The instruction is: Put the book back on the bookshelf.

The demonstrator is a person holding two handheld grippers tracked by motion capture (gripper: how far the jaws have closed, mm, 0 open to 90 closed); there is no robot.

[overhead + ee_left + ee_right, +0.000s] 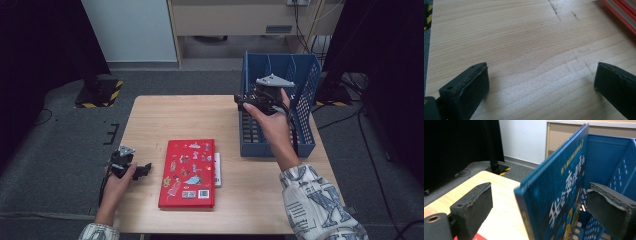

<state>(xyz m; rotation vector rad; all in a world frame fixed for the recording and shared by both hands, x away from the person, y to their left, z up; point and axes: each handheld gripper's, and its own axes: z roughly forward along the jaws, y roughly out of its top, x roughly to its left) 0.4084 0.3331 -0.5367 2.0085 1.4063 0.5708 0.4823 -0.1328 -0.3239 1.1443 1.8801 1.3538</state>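
The high view is evenly and moderately lit from above, with the wooden table (200,120) bright against dark black curtains at both sides and the grey floor. Shadows there are soft and short, and the picture is slightly soft with low detail. In the left gripper view the tabletop (524,45) is bright, with a pale sheen across the grain at centre; the near jaws are blurred and cast faint shadows. In the right gripper view the blue book (556,192) shows a mild sheen on its cover, its near edge out of focus, and the left background is very dark.
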